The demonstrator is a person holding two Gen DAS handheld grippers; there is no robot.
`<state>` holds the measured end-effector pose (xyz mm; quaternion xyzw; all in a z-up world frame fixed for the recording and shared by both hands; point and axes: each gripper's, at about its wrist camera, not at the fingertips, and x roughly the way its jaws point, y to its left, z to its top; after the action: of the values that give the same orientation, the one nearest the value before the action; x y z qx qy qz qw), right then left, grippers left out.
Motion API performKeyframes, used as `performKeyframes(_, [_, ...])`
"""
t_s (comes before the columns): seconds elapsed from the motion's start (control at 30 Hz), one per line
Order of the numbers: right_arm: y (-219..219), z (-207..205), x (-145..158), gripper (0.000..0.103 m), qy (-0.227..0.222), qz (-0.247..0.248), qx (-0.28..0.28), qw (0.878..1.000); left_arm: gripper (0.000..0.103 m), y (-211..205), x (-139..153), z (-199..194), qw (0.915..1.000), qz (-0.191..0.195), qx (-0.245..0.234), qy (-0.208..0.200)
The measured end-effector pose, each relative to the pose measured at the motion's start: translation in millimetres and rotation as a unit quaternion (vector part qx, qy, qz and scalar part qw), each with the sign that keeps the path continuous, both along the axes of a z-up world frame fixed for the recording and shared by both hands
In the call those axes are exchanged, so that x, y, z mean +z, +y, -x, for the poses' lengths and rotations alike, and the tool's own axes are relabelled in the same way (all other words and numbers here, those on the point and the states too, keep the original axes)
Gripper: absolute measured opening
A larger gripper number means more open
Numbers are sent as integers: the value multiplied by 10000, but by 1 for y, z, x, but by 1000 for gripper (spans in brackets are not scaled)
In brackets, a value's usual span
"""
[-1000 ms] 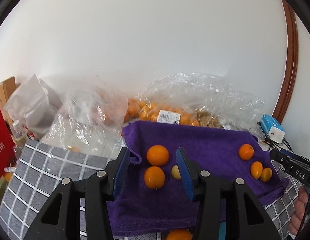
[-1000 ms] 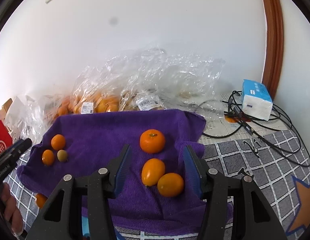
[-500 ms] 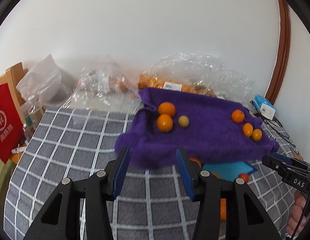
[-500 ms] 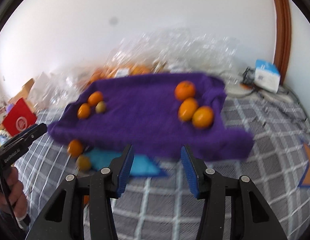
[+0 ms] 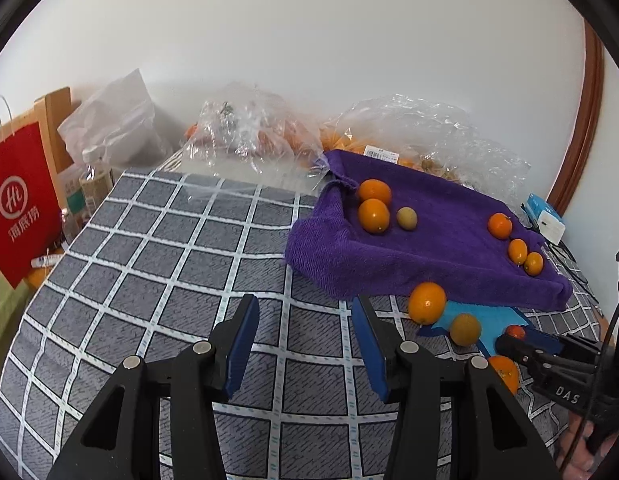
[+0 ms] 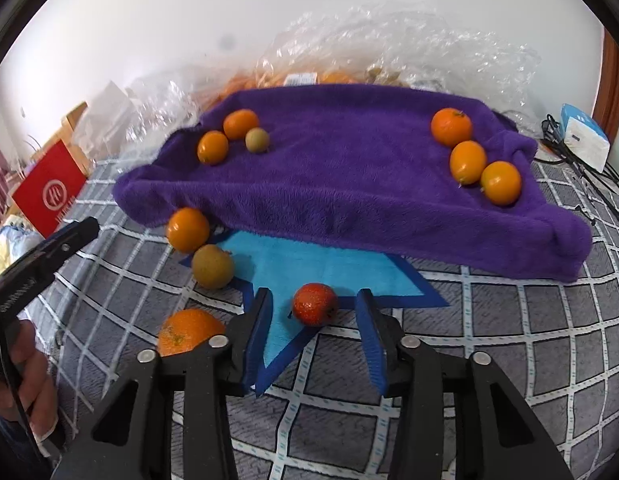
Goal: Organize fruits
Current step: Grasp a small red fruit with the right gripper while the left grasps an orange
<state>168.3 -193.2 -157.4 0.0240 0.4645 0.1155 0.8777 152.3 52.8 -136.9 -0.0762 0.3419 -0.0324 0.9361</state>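
A purple towel (image 6: pixel 349 184) carries two groups of oranges, one at its left (image 6: pixel 213 147) and one at its right (image 6: pixel 467 162). In front of it, on a blue star patch (image 6: pixel 321 264), lies a small red fruit (image 6: pixel 314 305). My right gripper (image 6: pixel 314 296) straddles this fruit with its jaws closing, and a gap shows on each side of it. Loose beside it are an orange (image 6: pixel 187 229), a brownish fruit (image 6: pixel 212 266) and another orange (image 6: pixel 191 330). My left gripper (image 5: pixel 305 304) hangs open over the grey checked cloth (image 5: pixel 169 264) with nothing between its fingers.
Clear plastic bags of fruit (image 5: pixel 261 136) line the wall behind the towel. A red paper bag (image 5: pixel 21 208) stands at the left edge. A white and blue box (image 6: pixel 585 140) with black cables lies at the right. A hand (image 6: pixel 29 364) holds the left gripper.
Both grippers have pulled back from the towel and dropped lower. The right one now has the red fruit between its jaws, which stand narrower. The left one is now over the checked cloth.
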Motion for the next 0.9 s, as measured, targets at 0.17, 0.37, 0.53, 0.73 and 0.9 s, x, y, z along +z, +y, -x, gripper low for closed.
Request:
performKeyframes(0.17, [5, 3, 0, 24, -113, 219, 15, 9997, 46, 5, -2, 0, 9999, 133, 83, 47])
performKeyframes(0.37, [-27, 8, 17, 24, -241, 101, -243, 9994, 46, 2, -5, -1, 9995, 244, -77, 196])
performKeyframes(0.53, [-64, 6, 24, 24, -403, 417, -347, 9977, 46, -7, -10, -4, 9981, 205, -402, 415])
performKeyframes(0.73, [-98, 6, 19, 24, -489, 178, -656, 9965, 46, -16, -17, -10, 9961, 68, -539, 700])
performKeyframes(0.9, [-106, 3, 16, 24, -431, 28, -837, 9956, 46, -16, -18, -8, 9962, 92, -476, 721])
